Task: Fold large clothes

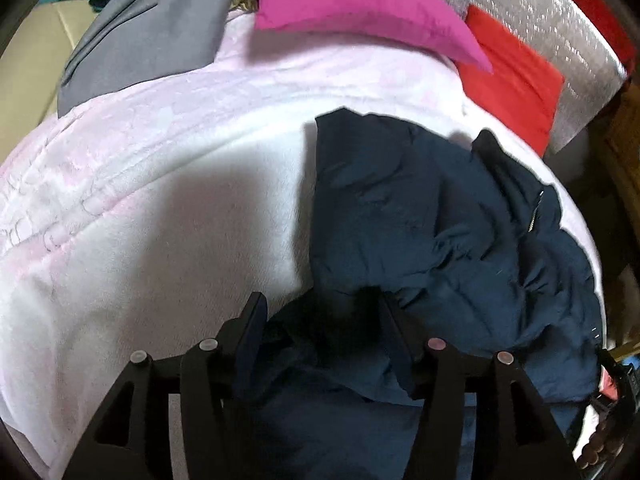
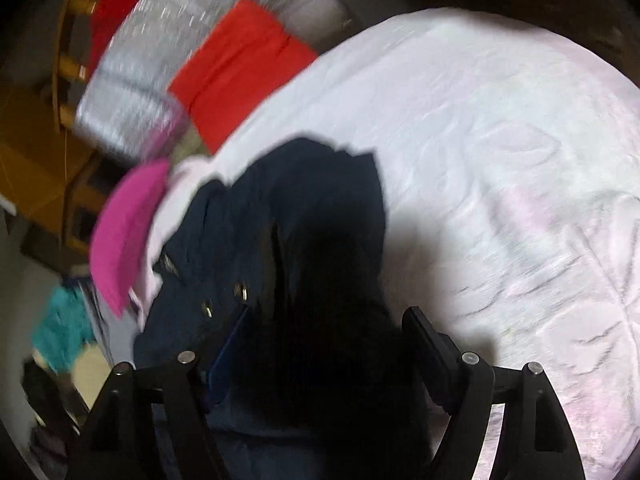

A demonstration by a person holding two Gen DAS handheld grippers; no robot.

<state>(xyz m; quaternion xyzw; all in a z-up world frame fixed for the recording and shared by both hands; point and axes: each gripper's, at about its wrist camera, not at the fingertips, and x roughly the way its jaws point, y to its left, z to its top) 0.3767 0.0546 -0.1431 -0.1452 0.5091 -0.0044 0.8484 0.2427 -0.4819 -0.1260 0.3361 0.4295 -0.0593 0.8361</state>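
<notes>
One navy jacket (image 1: 440,216) lies bunched on the pale blanket (image 1: 140,208), probably put there as a flat place for folding. The left gripper (image 1: 320,320) is released, its fingers apart with a jacket fold between them, not pinched. The right gripper (image 2: 328,332) is also released, jacket cloth between its fingers. Beyond the fingers: one pink cushion (image 1: 352,4), one red cloth (image 1: 516,80).

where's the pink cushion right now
In the left wrist view the pink cushion lies at the top centre on the pale blanket, between the grey garment and the red cloth.
</notes>
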